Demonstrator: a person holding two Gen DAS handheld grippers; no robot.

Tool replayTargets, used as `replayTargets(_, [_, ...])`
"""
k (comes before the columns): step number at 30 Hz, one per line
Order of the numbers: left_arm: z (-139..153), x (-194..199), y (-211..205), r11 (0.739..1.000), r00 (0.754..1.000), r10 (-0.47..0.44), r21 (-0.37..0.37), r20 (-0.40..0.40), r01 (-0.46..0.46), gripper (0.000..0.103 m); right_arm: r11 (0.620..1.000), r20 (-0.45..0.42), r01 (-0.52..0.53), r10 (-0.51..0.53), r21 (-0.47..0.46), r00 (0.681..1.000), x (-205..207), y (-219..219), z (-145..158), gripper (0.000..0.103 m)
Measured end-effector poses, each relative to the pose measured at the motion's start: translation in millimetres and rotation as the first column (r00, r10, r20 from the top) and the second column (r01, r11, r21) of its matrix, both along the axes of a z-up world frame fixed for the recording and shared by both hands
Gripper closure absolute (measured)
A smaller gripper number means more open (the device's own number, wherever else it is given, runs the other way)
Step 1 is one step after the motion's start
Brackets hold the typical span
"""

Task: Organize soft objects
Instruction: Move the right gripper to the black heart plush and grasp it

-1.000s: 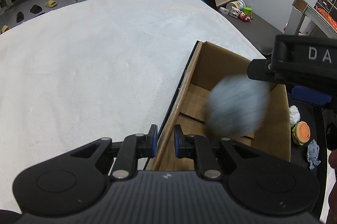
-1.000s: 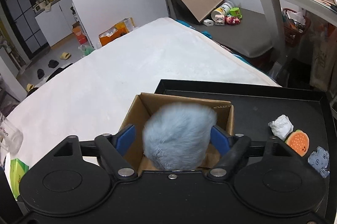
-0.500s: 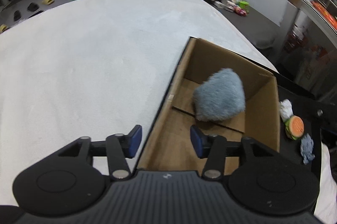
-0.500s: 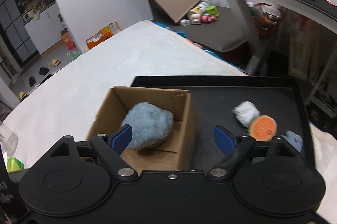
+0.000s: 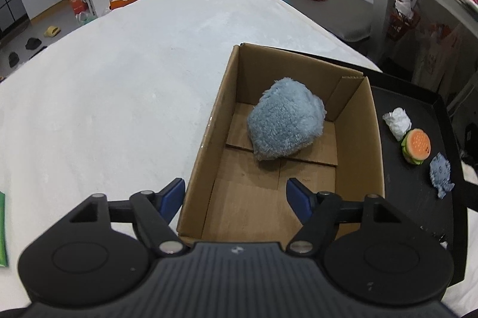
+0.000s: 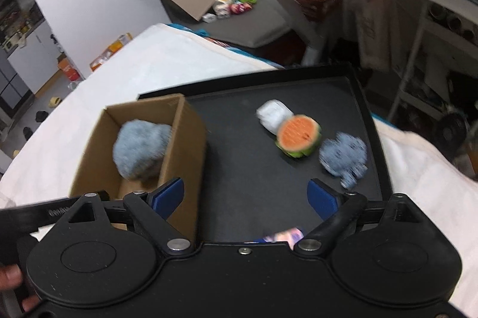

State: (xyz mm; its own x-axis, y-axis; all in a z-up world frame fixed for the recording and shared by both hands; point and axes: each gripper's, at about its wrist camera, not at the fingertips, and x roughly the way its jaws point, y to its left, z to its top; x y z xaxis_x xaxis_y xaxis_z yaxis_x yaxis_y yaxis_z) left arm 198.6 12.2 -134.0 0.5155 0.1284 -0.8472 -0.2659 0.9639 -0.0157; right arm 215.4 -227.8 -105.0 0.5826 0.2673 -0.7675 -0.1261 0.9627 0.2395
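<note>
One plush ball (image 5: 286, 121) newly released, boxed

An open brown cardboard box (image 6: 176, 156) stands on the left part of a black tray (image 6: 254, 183), a fluffy pale-blue plush (image 6: 140, 150) inside. Right of the box lie a crumpled white lump (image 6: 272, 113), an orange-and-green burger toy (image 6: 298, 136) and a small blue-grey plush (image 6: 343, 156). The right gripper (image 6: 245, 195), jaws opening and empty, hangs over the tray beside the box.

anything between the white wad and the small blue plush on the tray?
Yes: the burger toy sits between the white wad and the small blue plush on the black tray. Clear in the left wrist view; the right wrist view agrees.
</note>
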Motion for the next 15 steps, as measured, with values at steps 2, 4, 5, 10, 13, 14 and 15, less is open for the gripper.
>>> replayTargets(2, [0, 0, -2, 1.0, 1.0, 0.0, 0.007, -0.003, 0.0, 0.028, 1.0, -0.021, 0.01, -0.011, -0.004, 1.0, -3, -9, -2, 0.014])
replayTargets(4, [1, 1, -3, 1.0, 1.0, 0.004, 0.011, -0.005, -0.004, 0.026, 1.0, -0.046, 0.026, -0.027, -0.005, 0.999, -4, -20, -5, 0.014])
replayTargets(5, [1, 2, -4, 1.0, 1.0, 0.006, 0.016, -0.004, -0.006, 0.025, 0.999, -0.059, 0.035, -0.035, -0.003, 0.998, -5, -25, -6, 0.014])
replayTargets(10, [0, 1, -9, 0.999, 1.0, 0.007, 0.054, -0.008, -0.006, 0.023, 0.997, -0.12, 0.072, -0.069, 0.021, 0.99, -8, -48, -20, 0.014])
replayTargets(13, [-2, 2, -14, 0.998, 1.0, -0.002, 0.07, -0.016, 0.003, 0.022, 0.996, -0.15, 0.086, -0.082, 0.025, 0.985, -9, -54, -30, 0.014])
replayTargets(14, [-2, 2, -16, 0.997, 1.0, -0.007, 0.078, -0.017, 0.008, 0.022, 0.995, -0.162, 0.098, -0.093, 0.022, 0.982, -9, -57, -34, 0.014])
replayTargets(15, [-2, 3, -17, 0.996, 1.0, -0.008, 0.086, -0.02, 0.01, 0.022, 0.994, -0.174, 0.111, -0.105, 0.021, 0.979, -9, -59, -37, 0.015])
